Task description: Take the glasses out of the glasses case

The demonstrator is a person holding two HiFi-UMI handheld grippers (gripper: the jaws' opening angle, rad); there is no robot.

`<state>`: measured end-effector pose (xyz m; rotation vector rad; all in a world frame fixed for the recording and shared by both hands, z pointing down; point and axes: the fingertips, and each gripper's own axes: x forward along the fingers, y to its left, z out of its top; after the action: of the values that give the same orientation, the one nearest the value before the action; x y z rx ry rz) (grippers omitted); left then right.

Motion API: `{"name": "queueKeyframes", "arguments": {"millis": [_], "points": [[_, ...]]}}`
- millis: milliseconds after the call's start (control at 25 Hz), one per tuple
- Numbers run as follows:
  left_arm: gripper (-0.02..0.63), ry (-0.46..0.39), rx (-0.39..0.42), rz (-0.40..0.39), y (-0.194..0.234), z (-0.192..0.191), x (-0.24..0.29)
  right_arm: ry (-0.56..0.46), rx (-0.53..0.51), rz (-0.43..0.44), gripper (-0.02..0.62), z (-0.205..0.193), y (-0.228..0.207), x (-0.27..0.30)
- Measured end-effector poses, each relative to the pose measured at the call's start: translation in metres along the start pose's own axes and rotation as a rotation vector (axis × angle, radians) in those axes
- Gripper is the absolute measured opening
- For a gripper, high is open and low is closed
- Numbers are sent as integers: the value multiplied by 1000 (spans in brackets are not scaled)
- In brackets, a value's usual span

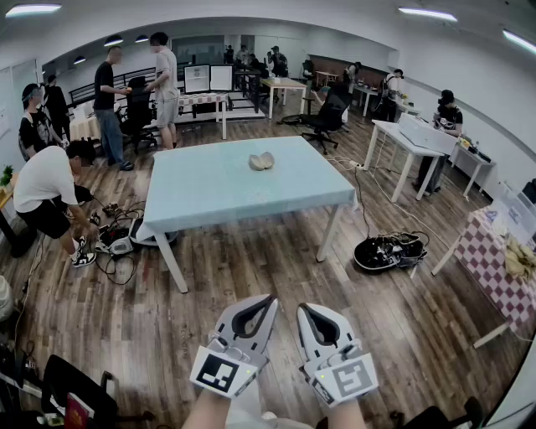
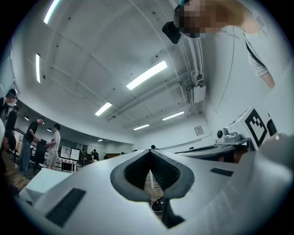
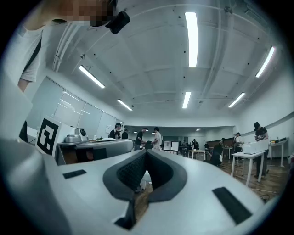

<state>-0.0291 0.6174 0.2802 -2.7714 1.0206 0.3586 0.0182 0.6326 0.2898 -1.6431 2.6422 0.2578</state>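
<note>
A large open room has a brown wood-plank floor and white walls. Long strip lights run across the white ceiling. In the middle stands a pale blue desk on white legs. White tables line the right side, near a table with a red-checked cloth. A black office chair stands beyond the desk, and 2 monitors sit farther back. Cables lie on the floor at left, beside a crouching person.
</note>
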Motion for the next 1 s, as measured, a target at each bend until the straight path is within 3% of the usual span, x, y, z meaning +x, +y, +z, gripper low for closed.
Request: {"name": "queueKeyframes", "arguments": {"millis": [400,640,1000], "points": [[8,-14,-13,6,35,-9,33,7,-47,0,3,1,-22,40],[8,-2,-29,11,71,-26,60,-40,-21,15,3,-1,-37,79],[8,-25,-9,15,120,-34,103,-26,-18,21,3,-13,-68,134]]}}
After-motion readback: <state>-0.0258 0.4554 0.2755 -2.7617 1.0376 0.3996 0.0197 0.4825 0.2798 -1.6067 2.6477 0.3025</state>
